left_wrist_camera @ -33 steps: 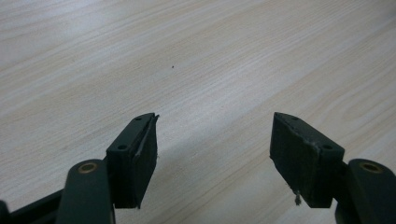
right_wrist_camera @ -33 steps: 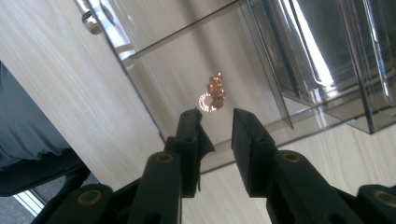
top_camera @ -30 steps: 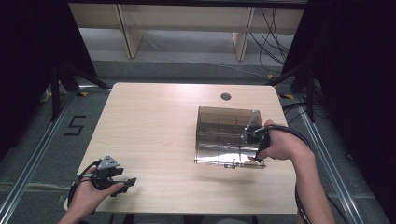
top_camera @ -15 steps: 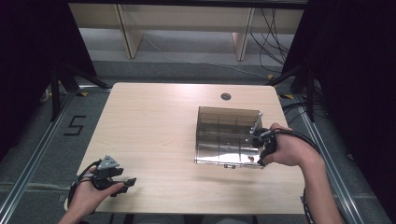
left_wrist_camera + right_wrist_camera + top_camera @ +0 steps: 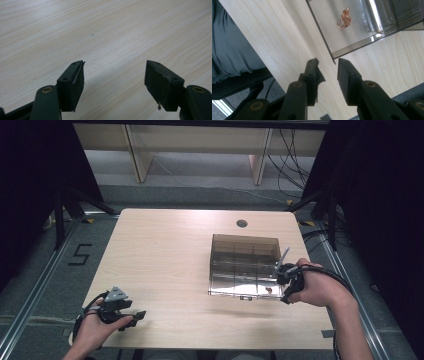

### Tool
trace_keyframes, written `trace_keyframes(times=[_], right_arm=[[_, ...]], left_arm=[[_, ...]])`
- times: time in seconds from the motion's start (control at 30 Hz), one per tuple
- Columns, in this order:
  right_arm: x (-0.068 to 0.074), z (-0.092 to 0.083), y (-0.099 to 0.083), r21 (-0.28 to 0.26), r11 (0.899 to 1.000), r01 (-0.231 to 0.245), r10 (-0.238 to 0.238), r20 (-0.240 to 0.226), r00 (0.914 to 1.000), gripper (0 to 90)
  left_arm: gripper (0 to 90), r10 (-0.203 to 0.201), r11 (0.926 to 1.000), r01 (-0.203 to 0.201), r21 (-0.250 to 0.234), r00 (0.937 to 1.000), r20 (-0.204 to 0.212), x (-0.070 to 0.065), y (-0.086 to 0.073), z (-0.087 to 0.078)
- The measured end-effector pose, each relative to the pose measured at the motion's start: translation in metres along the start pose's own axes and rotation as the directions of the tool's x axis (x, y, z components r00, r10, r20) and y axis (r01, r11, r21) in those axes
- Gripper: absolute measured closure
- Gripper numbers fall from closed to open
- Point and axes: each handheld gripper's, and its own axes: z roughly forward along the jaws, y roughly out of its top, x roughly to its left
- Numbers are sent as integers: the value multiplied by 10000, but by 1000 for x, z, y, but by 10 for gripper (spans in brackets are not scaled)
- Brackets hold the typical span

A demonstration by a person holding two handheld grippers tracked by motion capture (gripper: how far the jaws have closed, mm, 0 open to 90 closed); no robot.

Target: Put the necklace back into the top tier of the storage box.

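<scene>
A smoked clear box [image 5: 245,265] with inner dividers sits on the right half of the table [image 5: 165,255], its near right corner just beside the right gripper [image 5: 286,282]. In the right gripper view a small copper-coloured trinket [image 5: 344,19] of beaded rings lies on the floor of the box's corner cell, behind the clear wall; in the high view it is a reddish speck [image 5: 268,289] near that corner. A round hole [image 5: 242,223] marks the table's far edge, and a floor mark "5" [image 5: 80,254] lies off to the left. The right gripper's 2 jaws have just been opening; they stand apart with a clear gap, nothing between them, their tips close to the box's corner edge but not gripping it. The left gripper [image 5: 114,80] rests low at the near left corner, well apart from the box, jaws wide open over bare wood and holding nothing. The table's left and middle offer broad free room; the right gripper sits close to the right edge.
</scene>
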Motion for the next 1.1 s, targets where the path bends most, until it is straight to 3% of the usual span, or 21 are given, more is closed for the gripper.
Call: trace_keyframes(times=[0.13, 0.2, 0.43, 0.53, 0.57, 0.7, 0.73, 0.9, 0.93, 0.97, 1.1], right_arm=[[2, 2, -5, 133, 9996, -243, 243, 8, 9997, 690], [2, 3, -8, 50, 10000, -2, 2, -11, 10000, 689], [5, 9, -17, 236, 9995, -231, 236, -223, 9995, 681], [4, 13, -22, 89, 10000, 44, -42, -210, 9998, 677], [6, 13, -24, 222, 9994, -256, 260, -149, 9996, 676], [6, 17, -30, 225, 9995, -223, 228, -234, 9995, 672], [8, 18, -31, 282, 9988, -403, 409, -201, 9990, 671], [6, 26, -38, 293, 9994, -183, 193, -310, 9993, 665], [8, 27, -40, 401, 9981, -462, 473, -274, 9985, 665], [5, 30, -41, 324, 9993, -184, 194, -317, 9993, 664], [6, 36, -46, 462, 9982, -384, 405, -470, 9981, 661]], left_arm=[[318, -18, 10000, 18, 33, 10000, 1, 0, 0, 0], [318, -18, 10000, 18, 31, 10000, -8, 0, 0, 0], [318, -42, 10000, 41, -10, 10000, -7, 0, 0, 0], [317, -15, 10000, 15, 22, 10000, -14, 0, 0, 1], [317, -11, 10000, 11, 26, 10000, -16, 0, 0, 1], [317, -14, 10000, 14, 27, 10000, -38, 0, 0, 0], [317, -12, 10000, 12, 24, 10000, -38, 0, 0, 0], [317, 11, 10000, -11, 21, 10000, -28, 0, 0, 1], [317, -13, 10000, 13, 47, 10000, -41, 0, 0, 0], [316, -11, 10000, 11, 33, 10000, -34, 0, 0, 0], [316, -11, 10000, 11, 45, 10000, -40, 0, 0, 0]])
